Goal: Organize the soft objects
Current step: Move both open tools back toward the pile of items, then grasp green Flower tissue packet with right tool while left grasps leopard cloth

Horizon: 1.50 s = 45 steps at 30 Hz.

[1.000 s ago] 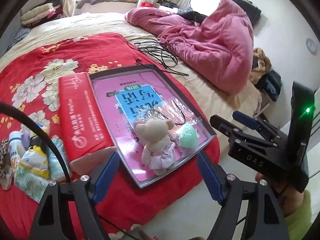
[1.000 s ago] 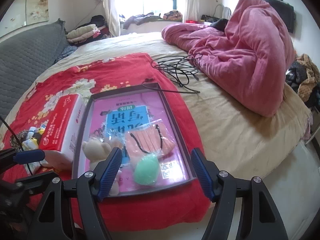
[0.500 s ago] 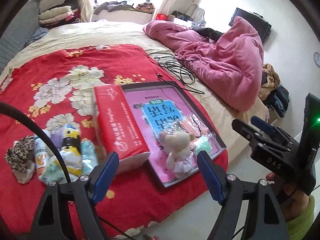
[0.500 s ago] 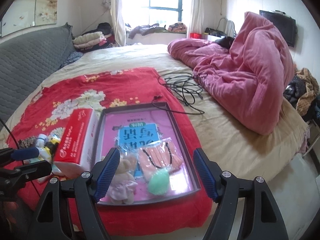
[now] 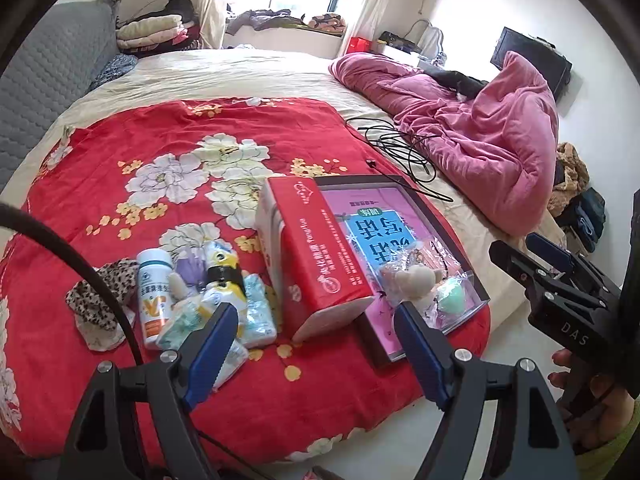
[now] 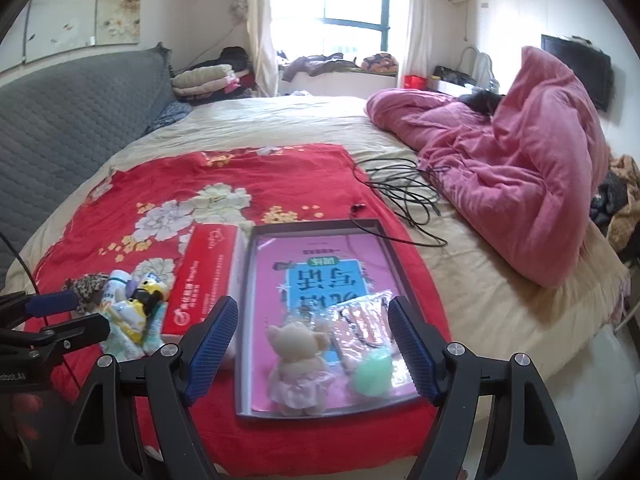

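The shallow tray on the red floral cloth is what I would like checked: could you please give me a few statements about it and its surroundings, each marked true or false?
1. A plush bear lies in the tray. True.
2. The green sponge lies outside the tray. False: it lies inside, beside the bear.
3. The red tissue box stands alongside the tray. True.
4. The right tool grips the bear. False: it is open and holds nothing.
5. The white bottle lies in the tray. False: it lies on the cloth, beyond the tissue box.

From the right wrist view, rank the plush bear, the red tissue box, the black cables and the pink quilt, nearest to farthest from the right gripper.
1. Beige plush bear in a pink dress, in the tray, between the fingers.
2. Red tissue box, left of the tray.
3. Black coiled cables, beyond the tray.
4. Crumpled pink quilt, far right.
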Available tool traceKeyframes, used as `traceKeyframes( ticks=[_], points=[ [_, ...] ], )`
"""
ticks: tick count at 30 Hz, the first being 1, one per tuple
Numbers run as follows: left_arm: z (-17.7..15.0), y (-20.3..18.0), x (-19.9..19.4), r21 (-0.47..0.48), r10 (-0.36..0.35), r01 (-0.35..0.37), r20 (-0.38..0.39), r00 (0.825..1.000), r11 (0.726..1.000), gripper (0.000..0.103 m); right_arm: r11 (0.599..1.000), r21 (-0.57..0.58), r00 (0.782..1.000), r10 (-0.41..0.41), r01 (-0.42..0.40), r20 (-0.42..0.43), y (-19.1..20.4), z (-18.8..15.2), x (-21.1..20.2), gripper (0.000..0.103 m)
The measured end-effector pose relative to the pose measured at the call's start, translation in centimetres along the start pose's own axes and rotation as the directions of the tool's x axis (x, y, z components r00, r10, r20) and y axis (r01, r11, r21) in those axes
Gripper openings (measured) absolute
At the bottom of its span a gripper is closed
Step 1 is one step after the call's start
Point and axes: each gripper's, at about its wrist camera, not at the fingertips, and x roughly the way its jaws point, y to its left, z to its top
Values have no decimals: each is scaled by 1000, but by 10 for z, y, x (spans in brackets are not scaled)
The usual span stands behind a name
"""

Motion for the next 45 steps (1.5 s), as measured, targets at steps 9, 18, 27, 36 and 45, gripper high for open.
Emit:
traceKeyframes(
  ticks=[9,18,27,36,45],
  points=[
    [-5,40,-22,-82,18,-18,3,1000,997,80,998,-49,999,40,-39,34,35,10,-10,79],
    [-10,94,-50,-153,110,-103,42,993,983,80,990,-102,995,98,-95,24,74,11,-9,79],
    [-19,136,-70,-216,159,-146,45,986,966,80,972,-177,988,154,-151,4,122,13,-7,79],
    [-29,166,-76,-265,188,-172,37,981,949,80,954,-230,981,192,-193,-26,159,10,0,79],
    [-42,186,-63,-295,191,-184,-3,982,938,80,929,-271,968,232,-250,-99,193,-10,22,79]
  ],
)
